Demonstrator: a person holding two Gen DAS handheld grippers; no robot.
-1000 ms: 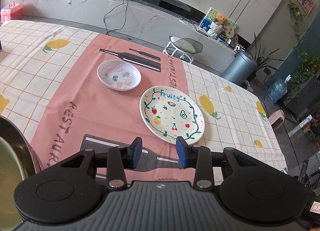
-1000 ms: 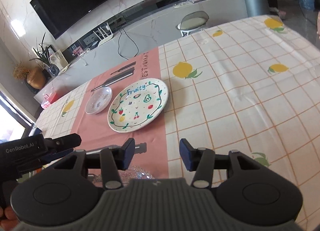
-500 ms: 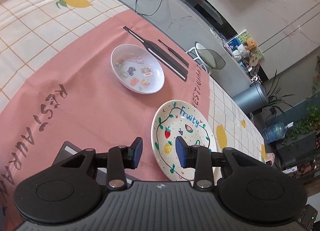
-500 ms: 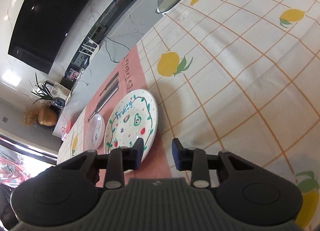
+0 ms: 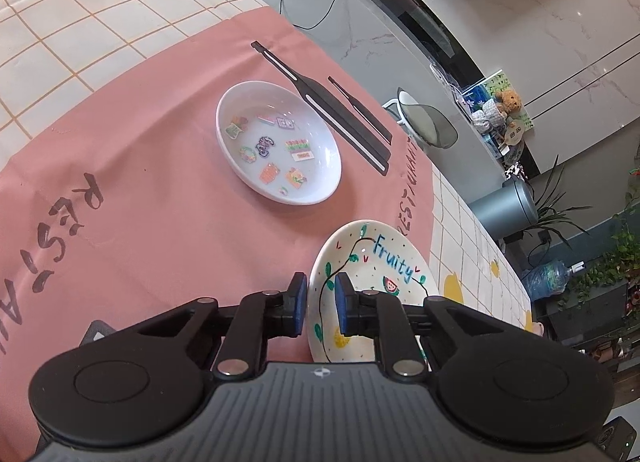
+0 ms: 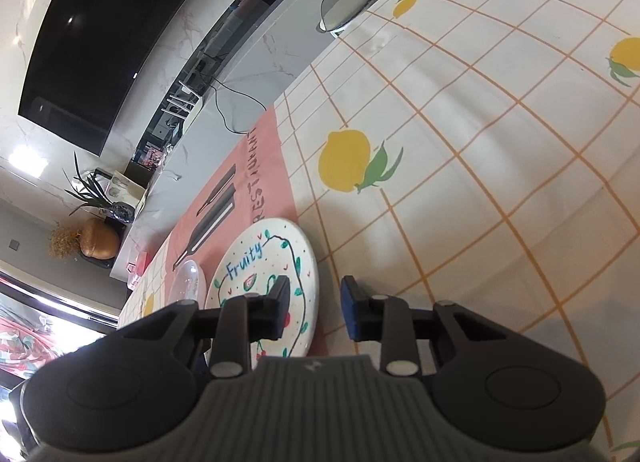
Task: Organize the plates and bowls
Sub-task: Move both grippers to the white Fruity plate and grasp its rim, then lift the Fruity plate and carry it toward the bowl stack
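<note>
The plate [image 5: 384, 274] is round, cream-white, with a hand-painted black vine, green leaves, small fruits and the blue word "Fruity". It lies flat on the right edge of the pink mat [image 5: 160, 222], which bears "RESTAURANT" in dark letters. The left gripper [image 5: 321, 304] is closing over the plate's left rim, pads not yet pressing. The right gripper [image 6: 315, 308] is closing over the opposite rim, also ungripped. A white bowl [image 5: 279, 141] with coloured stickers sits beyond, apart from the plate. The lemon-print tablecloth [image 6: 460, 166] lies beneath.
</note>
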